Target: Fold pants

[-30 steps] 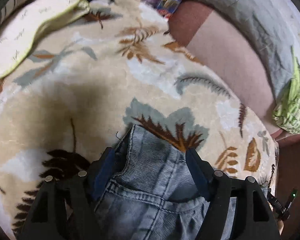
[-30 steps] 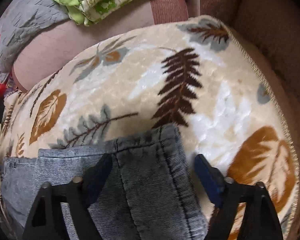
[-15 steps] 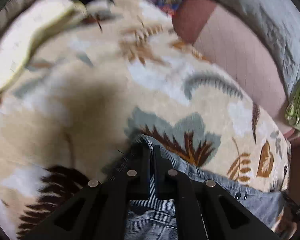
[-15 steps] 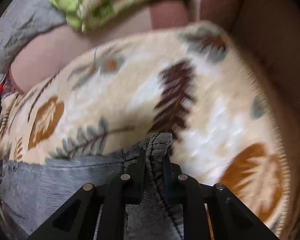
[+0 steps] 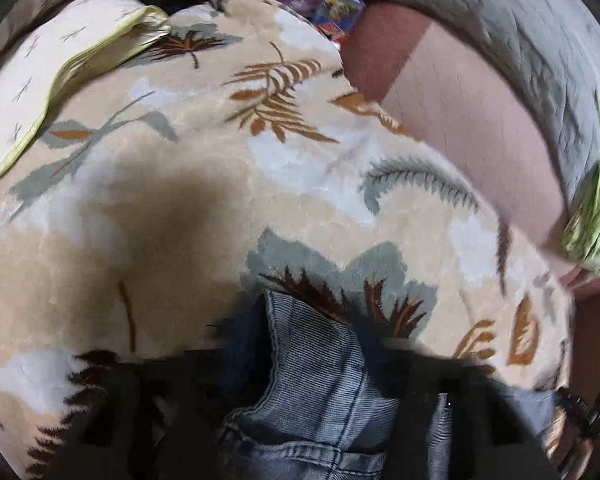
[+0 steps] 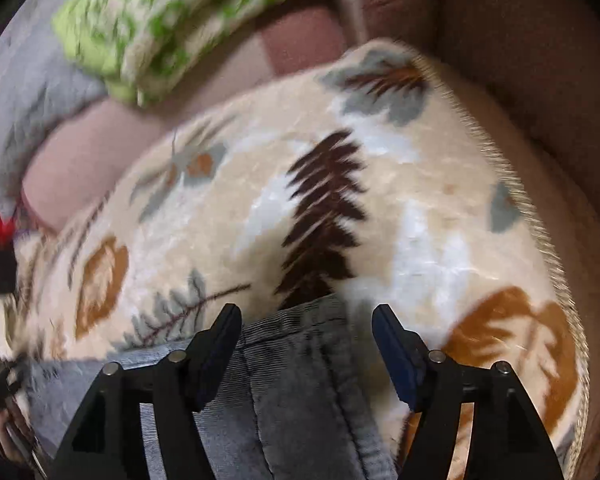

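Observation:
Grey-blue denim pants (image 5: 320, 364) lie on a beige leaf-patterned blanket (image 5: 180, 200). In the left wrist view the pants' waistband corner stands up between my left gripper's (image 5: 304, 360) blurred dark fingers, which are spread apart. In the right wrist view the other corner of the pants (image 6: 300, 360) lies flat on the blanket (image 6: 380, 200). My right gripper (image 6: 306, 328) is open, its fingers on either side of that corner, touching nothing.
A brown sofa back (image 6: 520, 60) borders the blanket. A green-and-white patterned cloth (image 6: 172, 28) and a grey quilt (image 5: 520, 40) lie on the sofa behind it. A cream cloth with a yellow edge (image 5: 60, 52) lies at the far left.
Both grippers were shut on the pants' corners half a second ago. Both have now opened and the corners have dropped back onto the blanket.

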